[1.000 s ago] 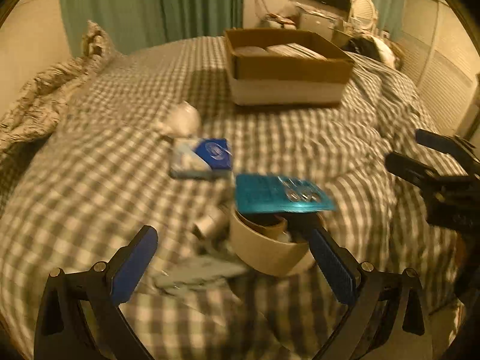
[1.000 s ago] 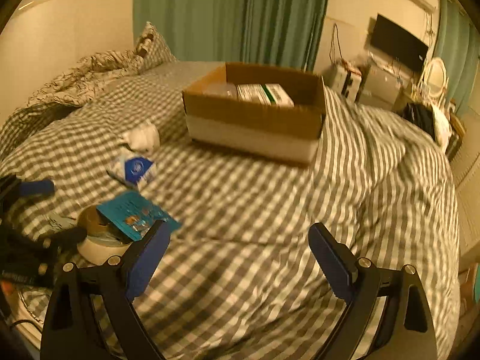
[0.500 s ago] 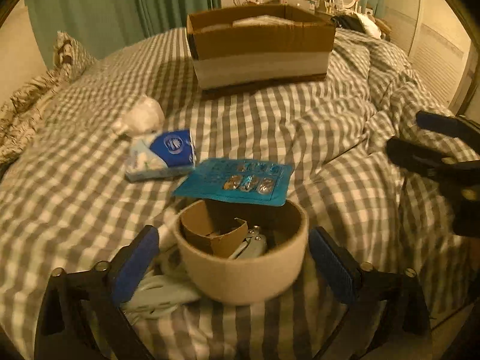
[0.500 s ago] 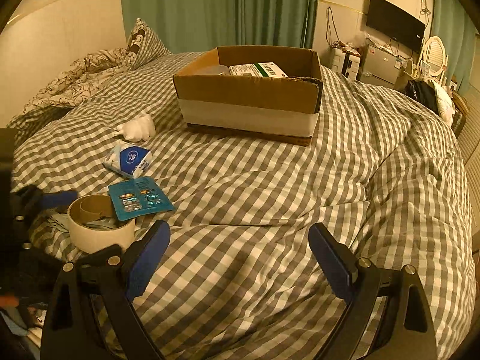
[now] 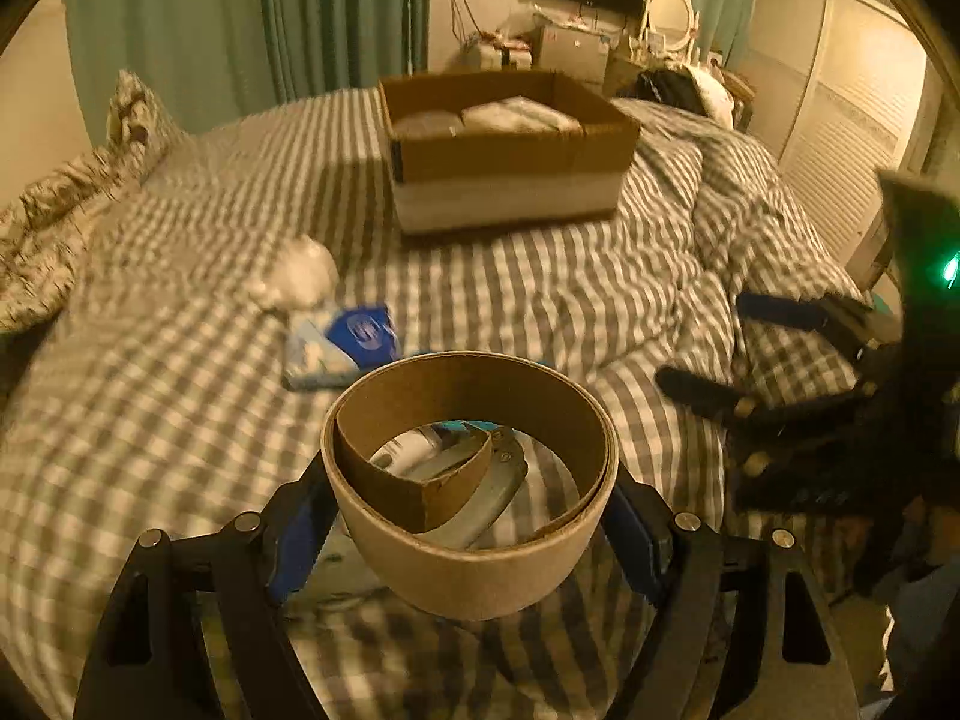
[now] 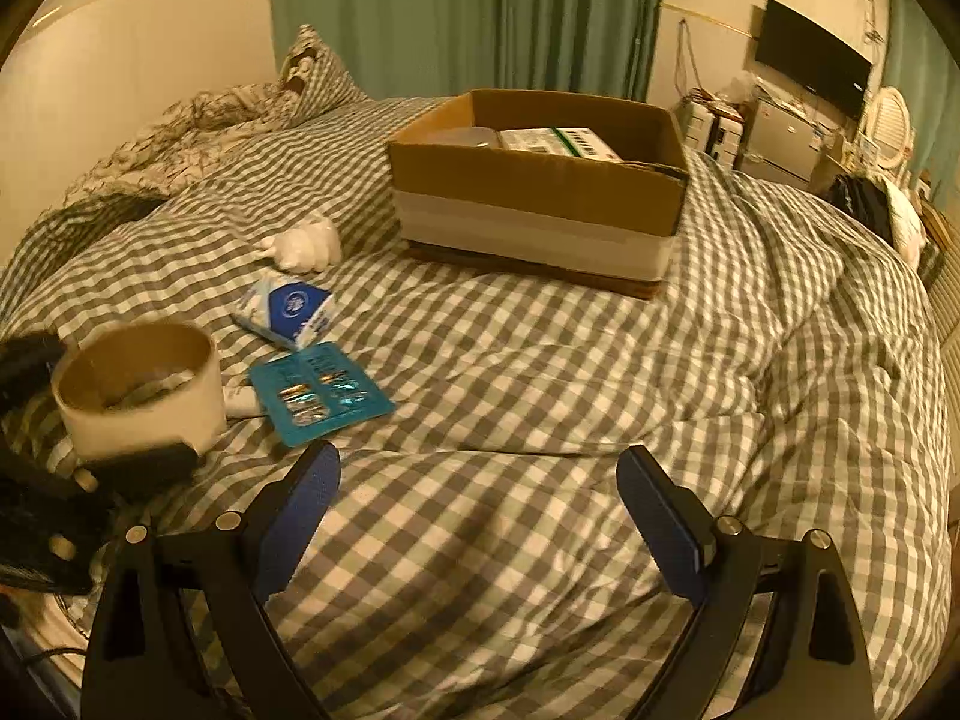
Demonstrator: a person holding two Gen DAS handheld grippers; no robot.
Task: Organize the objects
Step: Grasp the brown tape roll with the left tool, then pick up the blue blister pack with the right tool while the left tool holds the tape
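**Spotter:** What have I got, biggest first?

**Me:** The checked bed [image 6: 540, 396], then the cardboard box [image 6: 540, 180] far across it. My left tongs [image 5: 471, 516] have just been closing and now clamp the tape roll [image 5: 471, 480], lifted near the bed's front edge. My right tongs [image 6: 480, 498] gape, empty.

**Spotter:** Risks?

**Me:** The roll is thin card; squeezing may buckle it and let it slip before reaching the box.
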